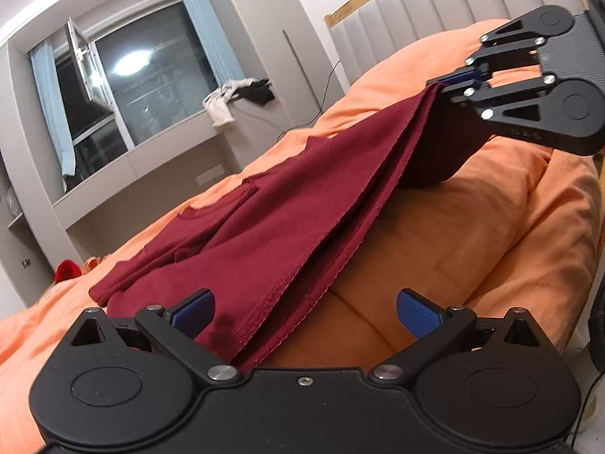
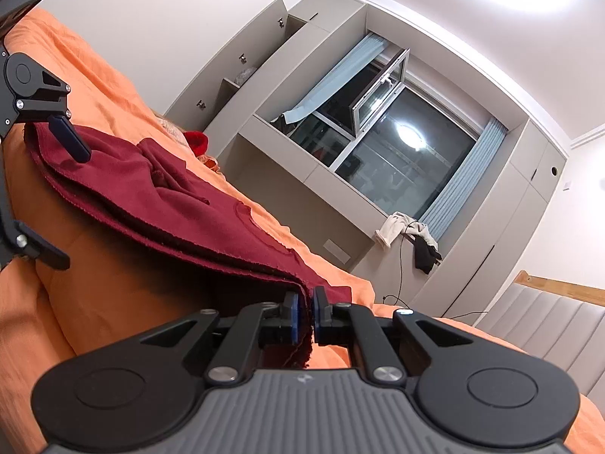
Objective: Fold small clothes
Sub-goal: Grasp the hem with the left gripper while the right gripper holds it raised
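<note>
On the orange bed (image 1: 453,227), our right gripper (image 2: 305,316) pinches the maroon garment's (image 1: 264,234) far corner. Our left gripper (image 1: 306,314) gapes wide, near hem lying loose between its pads.

The left gripper (image 1: 305,312) is a matte black linkage frame with two round, disc-capped housings at its base, triangular cut-outs in the outer arms, silver pivot screws at each joint and a small screw at the centre of the body; its fingers (image 1: 418,314) carry blue pads with a fine dotted texture. The right gripper (image 2: 305,317) is built the same way, black with silver screws and blue pads, but its body has a grey ribbed cover bearing a small pale mark at the middle. In the left wrist view, faint lettering is embossed on one housing edge, too small to read.
</note>
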Tool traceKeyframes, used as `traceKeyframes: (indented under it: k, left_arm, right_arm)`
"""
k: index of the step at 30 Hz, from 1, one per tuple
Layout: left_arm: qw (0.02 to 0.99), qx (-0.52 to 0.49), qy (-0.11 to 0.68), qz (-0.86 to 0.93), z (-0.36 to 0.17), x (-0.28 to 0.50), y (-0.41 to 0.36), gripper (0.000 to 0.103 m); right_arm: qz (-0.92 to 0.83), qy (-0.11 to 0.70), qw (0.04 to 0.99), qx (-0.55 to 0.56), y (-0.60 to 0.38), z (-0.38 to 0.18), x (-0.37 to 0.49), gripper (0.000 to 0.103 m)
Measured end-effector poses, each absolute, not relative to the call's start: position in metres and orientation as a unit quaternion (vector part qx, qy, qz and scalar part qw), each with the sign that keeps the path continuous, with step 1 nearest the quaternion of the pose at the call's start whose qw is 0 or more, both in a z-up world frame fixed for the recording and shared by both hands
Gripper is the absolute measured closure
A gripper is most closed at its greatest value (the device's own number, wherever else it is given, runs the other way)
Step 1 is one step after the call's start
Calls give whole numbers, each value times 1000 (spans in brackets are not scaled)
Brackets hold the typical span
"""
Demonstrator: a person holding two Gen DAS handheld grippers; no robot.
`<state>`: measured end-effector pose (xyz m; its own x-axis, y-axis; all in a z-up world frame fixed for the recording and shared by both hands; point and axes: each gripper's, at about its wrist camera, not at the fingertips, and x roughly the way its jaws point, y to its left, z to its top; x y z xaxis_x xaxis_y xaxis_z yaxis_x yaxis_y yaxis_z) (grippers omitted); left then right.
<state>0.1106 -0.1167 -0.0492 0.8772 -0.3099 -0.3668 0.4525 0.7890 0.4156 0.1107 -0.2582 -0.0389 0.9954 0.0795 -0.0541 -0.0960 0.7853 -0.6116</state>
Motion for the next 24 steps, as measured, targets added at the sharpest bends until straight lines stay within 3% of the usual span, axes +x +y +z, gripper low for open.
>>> traceKeyframes:
  k: [6,10,13,19,24]
  left_arm:
    - [954,224,148,-136,-41,127,-102,24]
    - [967,203,141,-57,-33,134,-78,50]
    - [973,185,139,-13,-28,135,-59,58]
    - [975,182,123,19,-22,124,-39,64]
    - [973,200,113,12,-25,115,-38,82]
  right_arm:
    - [45,13,945,-325,-257,-37,113,96]
    - [38,19,944,-327,-254,-38,119,96]
    - [33,21,944,-328,-250,-37,122,96]
    - [27,24,945,-325,-244,-38,124,95]
    - [29,26,945,-325,-242,-39,121,93]
